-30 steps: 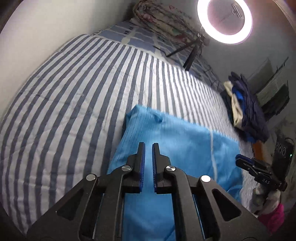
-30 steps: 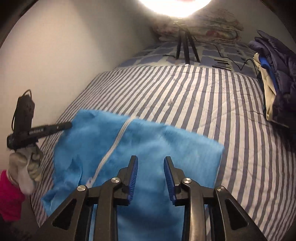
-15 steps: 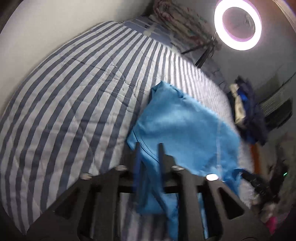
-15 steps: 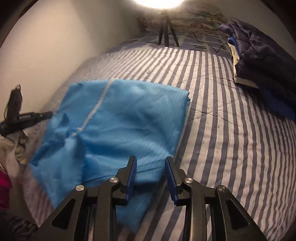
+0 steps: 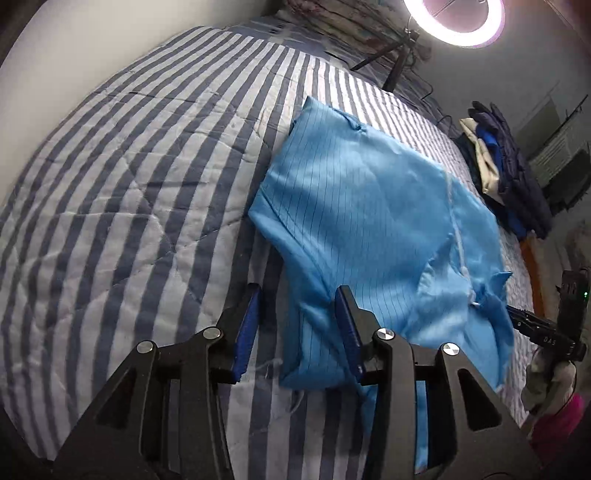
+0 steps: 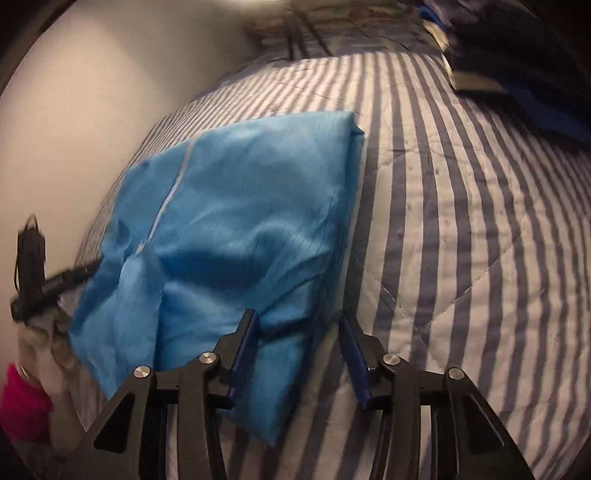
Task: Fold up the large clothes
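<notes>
A bright blue pinstriped garment point(image 5: 369, 206) with a pale seam lies folded on the striped bed. My left gripper point(image 5: 298, 295) hangs low over its near left edge. The jaws are opening, with the cloth's edge loose between them and the pads not pressing it. In the right wrist view the same garment point(image 6: 240, 206) fills the left half. My right gripper point(image 6: 298, 319) straddles its near right edge. Its jaws are opening too, and the fabric lies slack between the blue pads.
The blue-and-white striped quilt point(image 5: 129, 184) spreads wide on either side of the garment. A pile of dark clothes point(image 5: 509, 177) sits at the bed's far side. A ring light point(image 5: 454, 22) on a tripod stands near the pillows. A gloved hand with a pink sleeve point(image 5: 554, 391) shows at the edge.
Both grippers have drawn back to the garment's near end and sunk lower. The left jaws, almost shut a second ago, stand apart now; the right jaws have widened as well.
</notes>
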